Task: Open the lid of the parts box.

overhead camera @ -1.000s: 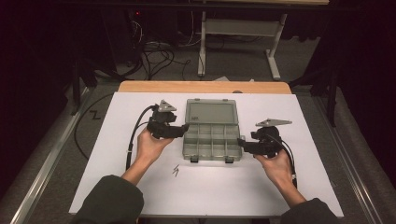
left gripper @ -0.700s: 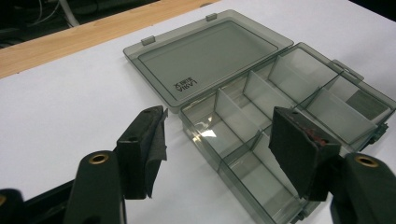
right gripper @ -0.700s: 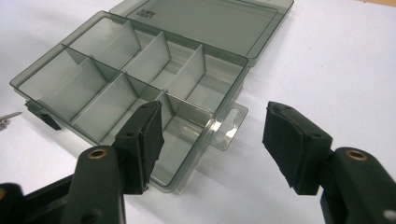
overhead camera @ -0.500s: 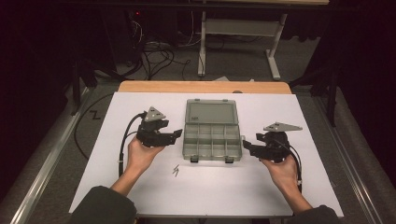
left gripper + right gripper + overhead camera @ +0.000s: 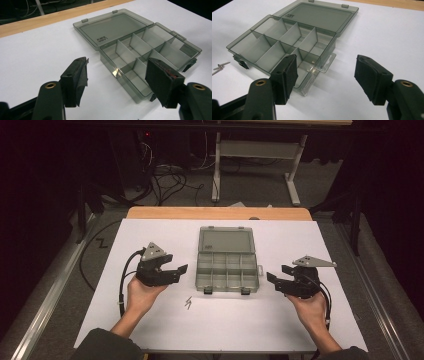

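Observation:
A clear grey compartment box (image 5: 227,272) lies in the middle of the white table top, its lid (image 5: 223,241) folded flat toward the far side. The compartments look empty. My left gripper (image 5: 177,272) is held just left of the box, open, with nothing between its jaws. My right gripper (image 5: 276,276) is a little right of the box, also open and empty. In the left gripper view the box (image 5: 147,57) lies beyond the open left gripper (image 5: 120,77). The right gripper view shows the box (image 5: 282,42) ahead of the open right gripper (image 5: 327,75), its corner near the left jaw.
Two or three small metal screws (image 5: 189,303) lie on the white table top (image 5: 150,330) in front of the box; the screws (image 5: 219,67) also appear beside the box's latch. A wooden strip (image 5: 215,213) borders the far edge. Cables and a stand are on the floor beyond.
Both grippers have drawn back from the sides of the box, outward and toward the person. The box has not moved.

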`<move>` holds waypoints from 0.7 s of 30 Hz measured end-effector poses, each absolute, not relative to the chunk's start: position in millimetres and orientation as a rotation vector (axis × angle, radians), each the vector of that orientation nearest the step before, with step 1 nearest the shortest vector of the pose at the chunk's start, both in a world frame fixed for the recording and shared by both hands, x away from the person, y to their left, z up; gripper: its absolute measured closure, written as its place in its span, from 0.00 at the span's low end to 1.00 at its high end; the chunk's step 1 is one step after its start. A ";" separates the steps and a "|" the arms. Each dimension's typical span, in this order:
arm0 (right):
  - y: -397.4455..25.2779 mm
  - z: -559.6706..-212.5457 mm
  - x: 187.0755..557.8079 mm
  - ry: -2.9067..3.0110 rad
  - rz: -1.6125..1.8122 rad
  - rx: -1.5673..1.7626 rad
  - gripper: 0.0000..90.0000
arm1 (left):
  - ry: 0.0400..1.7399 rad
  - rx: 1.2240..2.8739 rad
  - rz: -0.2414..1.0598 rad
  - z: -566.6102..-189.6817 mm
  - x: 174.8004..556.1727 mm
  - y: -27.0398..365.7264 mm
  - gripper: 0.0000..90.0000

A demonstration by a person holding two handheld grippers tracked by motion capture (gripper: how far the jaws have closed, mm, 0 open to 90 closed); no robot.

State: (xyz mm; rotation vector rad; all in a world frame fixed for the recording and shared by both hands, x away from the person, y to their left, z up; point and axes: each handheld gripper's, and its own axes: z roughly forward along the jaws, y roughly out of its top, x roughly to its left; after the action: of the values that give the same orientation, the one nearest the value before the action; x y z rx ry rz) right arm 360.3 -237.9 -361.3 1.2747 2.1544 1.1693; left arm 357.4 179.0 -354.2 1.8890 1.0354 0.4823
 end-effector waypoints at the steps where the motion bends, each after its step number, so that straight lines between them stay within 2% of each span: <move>1: -239.4 -361.8 358.4 2.147 1.175 1.272 0.39 | 1.036 1.884 0.484 -354.9 355.7 180.0 0.38; 9: -245.9 -365.3 350.4 2.124 1.229 1.218 0.32 | 1.020 1.850 0.476 -358.2 344.2 192.0 0.39; 21: -255.2 -367.9 336.2 2.084 1.308 1.170 0.28 | 1.004 1.832 0.494 -361.2 327.3 198.9 0.39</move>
State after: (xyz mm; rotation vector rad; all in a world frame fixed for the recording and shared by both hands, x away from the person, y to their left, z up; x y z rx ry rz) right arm 336.2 -255.2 -367.9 1.1700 2.0839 1.3076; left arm 327.3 198.9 -361.2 1.8324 1.0043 0.4936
